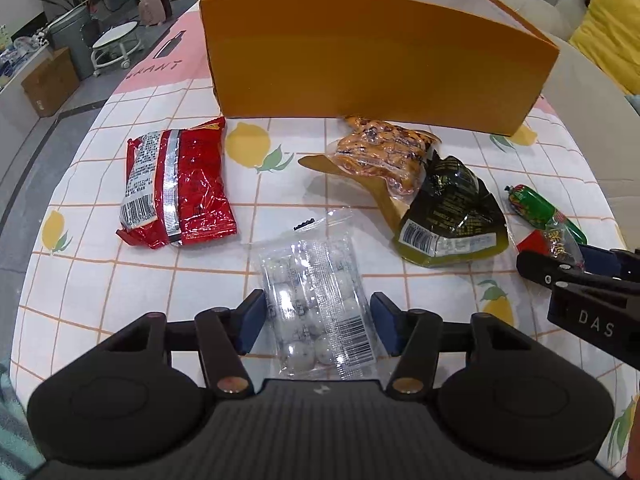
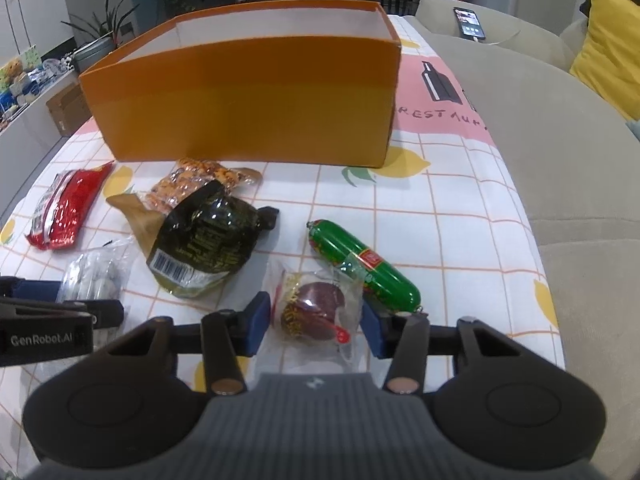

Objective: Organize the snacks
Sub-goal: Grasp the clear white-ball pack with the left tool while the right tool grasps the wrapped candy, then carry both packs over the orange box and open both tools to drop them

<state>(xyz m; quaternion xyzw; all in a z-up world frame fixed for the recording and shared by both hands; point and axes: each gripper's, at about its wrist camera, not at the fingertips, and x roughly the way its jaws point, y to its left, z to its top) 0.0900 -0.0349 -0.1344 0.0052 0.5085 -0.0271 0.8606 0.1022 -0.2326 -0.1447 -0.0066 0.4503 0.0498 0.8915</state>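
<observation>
An orange box point(image 1: 376, 64) point(image 2: 248, 104) stands open at the back of the table. My left gripper point(image 1: 318, 322) is open, its blue pads on either side of a clear packet of white balls point(image 1: 316, 304), which lies on the cloth. My right gripper point(image 2: 314, 322) is open around a clear packet with a dark red round snack point(image 2: 316, 310). A green sausage point(image 2: 364, 266) lies just right of it. A dark green packet point(image 1: 452, 216) point(image 2: 208, 240), an orange vacuum-packed snack point(image 1: 384, 152) point(image 2: 192, 184) and a red foil bag point(image 1: 176, 184) point(image 2: 66, 208) lie before the box.
The table has a white checked cloth with lemons point(image 2: 440, 216). A beige sofa point(image 2: 560, 140) with a yellow cushion point(image 2: 608, 48) and a phone point(image 2: 468, 22) runs along the right. The table's left edge drops to a grey floor point(image 1: 36, 152).
</observation>
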